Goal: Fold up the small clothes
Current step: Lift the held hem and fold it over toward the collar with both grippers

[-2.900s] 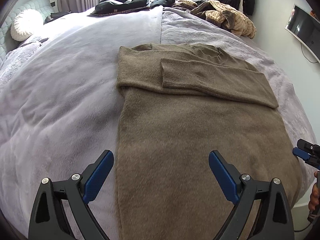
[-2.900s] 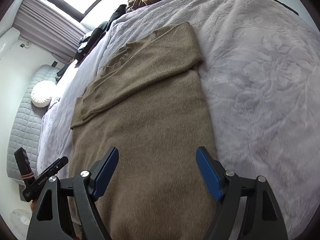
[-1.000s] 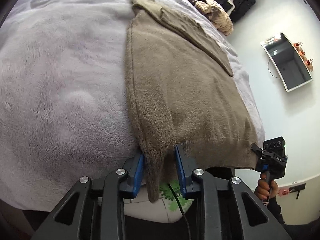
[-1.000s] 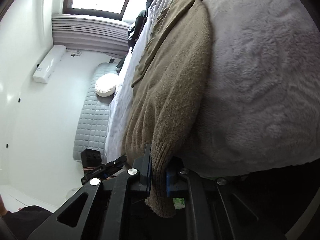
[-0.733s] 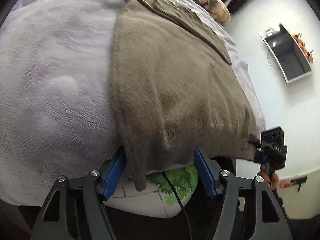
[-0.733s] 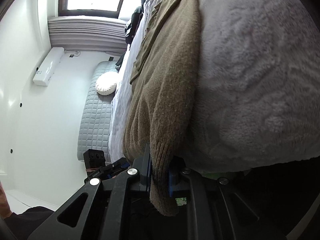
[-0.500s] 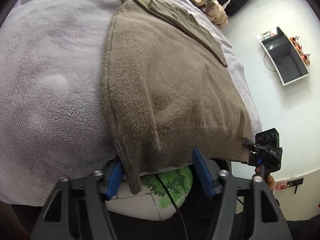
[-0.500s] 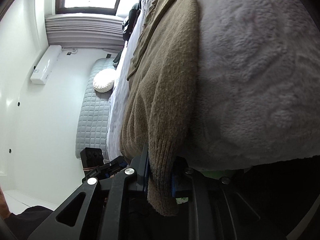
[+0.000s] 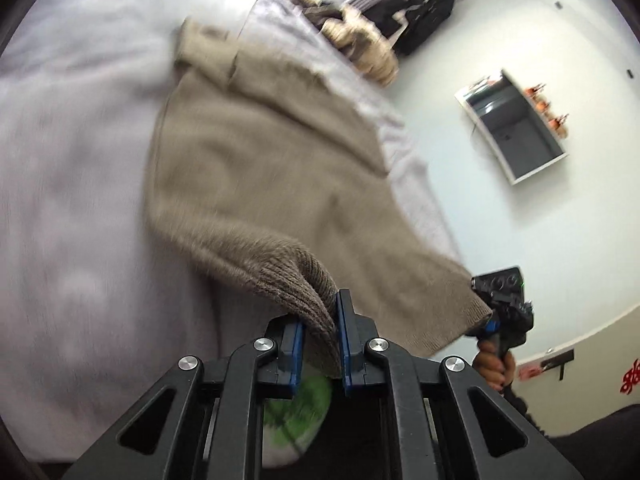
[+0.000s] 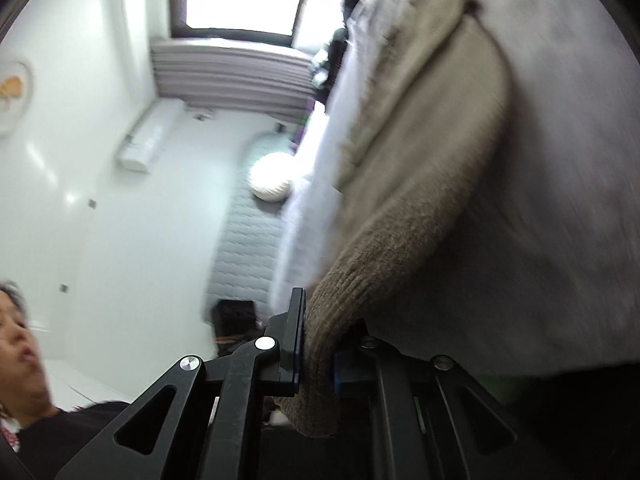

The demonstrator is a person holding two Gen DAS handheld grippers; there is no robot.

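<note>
An olive-brown knit sweater (image 9: 260,168) lies on a pale grey bed blanket (image 9: 72,200), sleeves folded across its chest. My left gripper (image 9: 320,328) is shut on the ribbed hem at the sweater's left bottom corner and holds it raised off the bed. My right gripper (image 10: 316,344) is shut on the other hem corner of the sweater (image 10: 420,184); it also shows in the left wrist view (image 9: 494,320), holding that corner up at the right.
A heap of tan and dark clothes (image 9: 360,40) lies at the far end of the bed. A wall-mounted screen (image 9: 516,128) hangs at the right. A round white pillow (image 10: 272,180) lies by the headboard. The person's face (image 10: 16,340) is at the lower left.
The left gripper opened, then shut again on the hem. Both grippers have lifted the sweater's bottom edge up off the bed's end; the views are motion-blurred.
</note>
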